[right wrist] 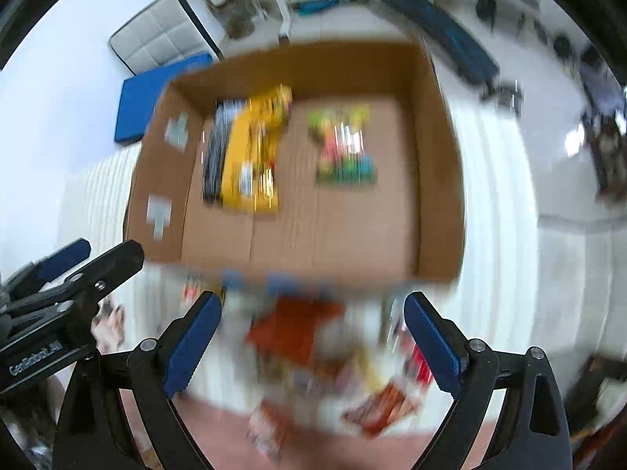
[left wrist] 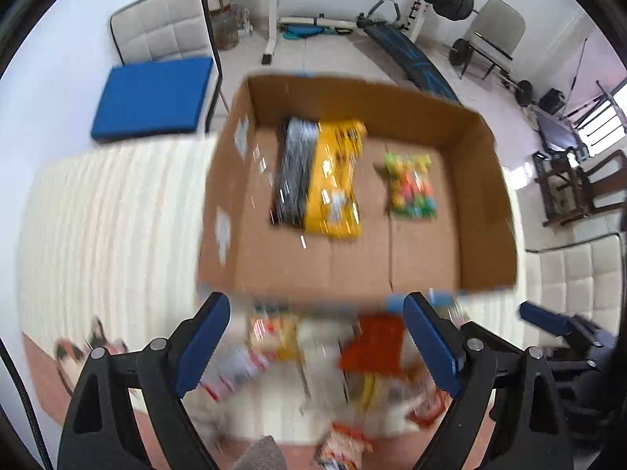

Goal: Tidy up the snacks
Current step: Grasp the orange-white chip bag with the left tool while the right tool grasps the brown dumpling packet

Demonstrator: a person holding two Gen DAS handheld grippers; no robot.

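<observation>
An open cardboard box stands on a white ribbed cloth; it also shows in the right wrist view. Inside lie a black packet, a yellow packet and a small colourful candy bag. A blurred heap of snack packets lies in front of the box, with an orange-red packet on top. My left gripper is open above the heap. My right gripper is open above the same heap. The left gripper also shows at the left of the right wrist view.
Both views are motion-blurred. A chair with a blue cushion stands behind the table on the left. A weight bench and barbell stand at the back. A padded white chair is at the right.
</observation>
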